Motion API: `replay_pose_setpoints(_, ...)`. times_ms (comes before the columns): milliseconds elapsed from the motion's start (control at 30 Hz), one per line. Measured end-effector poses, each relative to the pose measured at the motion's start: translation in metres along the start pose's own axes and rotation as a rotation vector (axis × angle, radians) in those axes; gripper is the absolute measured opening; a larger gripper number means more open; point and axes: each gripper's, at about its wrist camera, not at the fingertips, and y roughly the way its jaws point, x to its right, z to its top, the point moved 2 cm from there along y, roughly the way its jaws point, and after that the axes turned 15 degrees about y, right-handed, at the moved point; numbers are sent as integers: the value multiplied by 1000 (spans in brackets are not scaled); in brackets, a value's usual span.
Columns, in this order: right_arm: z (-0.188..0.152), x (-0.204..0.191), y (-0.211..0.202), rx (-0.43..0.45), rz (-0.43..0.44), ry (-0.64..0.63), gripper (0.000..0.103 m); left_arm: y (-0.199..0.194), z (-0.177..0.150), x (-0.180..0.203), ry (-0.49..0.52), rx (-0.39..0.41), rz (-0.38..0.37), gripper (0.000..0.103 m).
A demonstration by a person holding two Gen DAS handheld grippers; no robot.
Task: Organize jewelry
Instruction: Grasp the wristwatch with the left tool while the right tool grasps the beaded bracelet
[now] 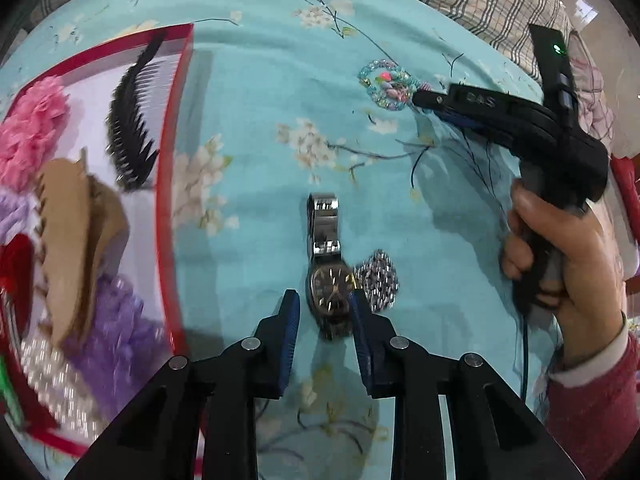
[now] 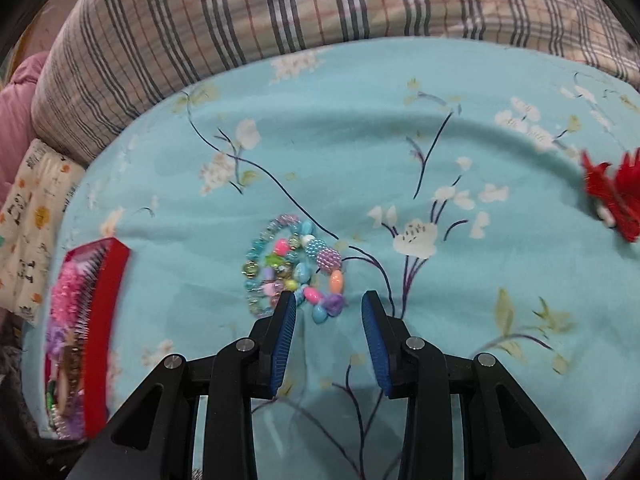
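A dark-faced wristwatch [image 1: 329, 294] with a steel band lies on the teal flowered cloth [image 1: 256, 128]. My left gripper [image 1: 325, 307] points down over it with the watch case between its fingers. The right-hand pad is at the case's edge, and a strip of cloth shows between the left-hand pad and the case. A heap of pastel beaded bracelets [image 2: 296, 268] lies in front of my right gripper [image 2: 329, 300], which is open. Its left finger overlaps the heap and a few beads sit between the tips. In the left wrist view the right gripper [image 1: 422, 102] reaches the bracelets [image 1: 385, 85].
A red-rimmed box [image 1: 172, 168] at the left holds a black comb [image 1: 132, 120], a pink flower, a tan claw clip [image 1: 76, 240], purple scrunchies and pearls. A sparkly silver piece [image 1: 378, 280] lies beside the watch. A red feathery piece [image 2: 612, 196] lies far right. Plaid bedding [image 2: 280, 12] borders the back.
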Motion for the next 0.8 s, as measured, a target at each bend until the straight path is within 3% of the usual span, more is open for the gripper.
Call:
replay_pose_setpoints(33,0,0,2,13,-6,-4,32,0,1,1,-3,2,7,32)
replay_pose_setpoints(100,0,-2,2,26,-20,-5,19,3,8,2,-1,4,30,47)
replay_pose_setpoints(133,0,-1,2,24,-12,0,19,5,12,1,-6,3,41,50)
replay_pose_setpoints(200,0,0,-1,29,-6,5,18,11,21,1,-11,1,53,53)
replay_pose_setpoints(233,-1,-1,-3,30,-1,1,8,14,27,2,-12,-2,62,55)
replay_pose_setpoints(367,-3,-2,-19,47,30,10,7,27,44,5,6,-16,115,57)
replay_pose_setpoints(433,-5,-3,-26,51,49,13,7,31,46,8,19,-18,144,53)
replay_pose_setpoints(467,-6,-2,-30,55,57,16,7,33,48,10,32,-16,150,38)
replay_pose_setpoints(500,-6,-2,-32,58,63,18,7,37,50,10,38,-26,140,15)
replay_pose_setpoints(800,-9,2,-60,78,111,45,7,20,47,19,88,54,81,13)
